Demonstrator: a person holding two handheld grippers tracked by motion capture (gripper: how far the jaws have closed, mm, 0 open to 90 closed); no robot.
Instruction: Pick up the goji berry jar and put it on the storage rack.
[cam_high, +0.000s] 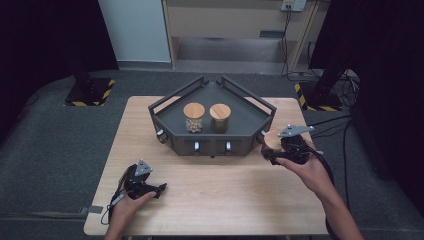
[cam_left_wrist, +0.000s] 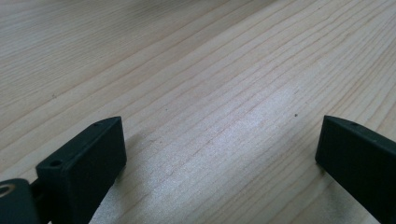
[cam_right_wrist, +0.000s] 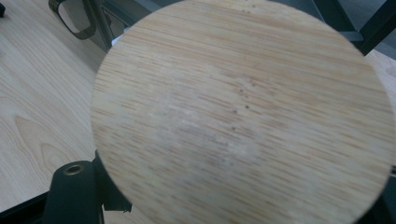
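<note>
— How many jars with wooden lids?
— Three: two stand in the tray (cam_high: 167, 125), the pale-filled jar (cam_high: 194, 118) left of the dark-filled jar (cam_high: 220, 118), and a third jar (cam_right_wrist: 243, 116) is at the tray's right end.
— Trays?
— One, on the one tabletop (cam_high: 210, 200).
— Tools?
— Two: left tool (cam_high: 161, 188), right tool (cam_high: 267, 156).
</note>
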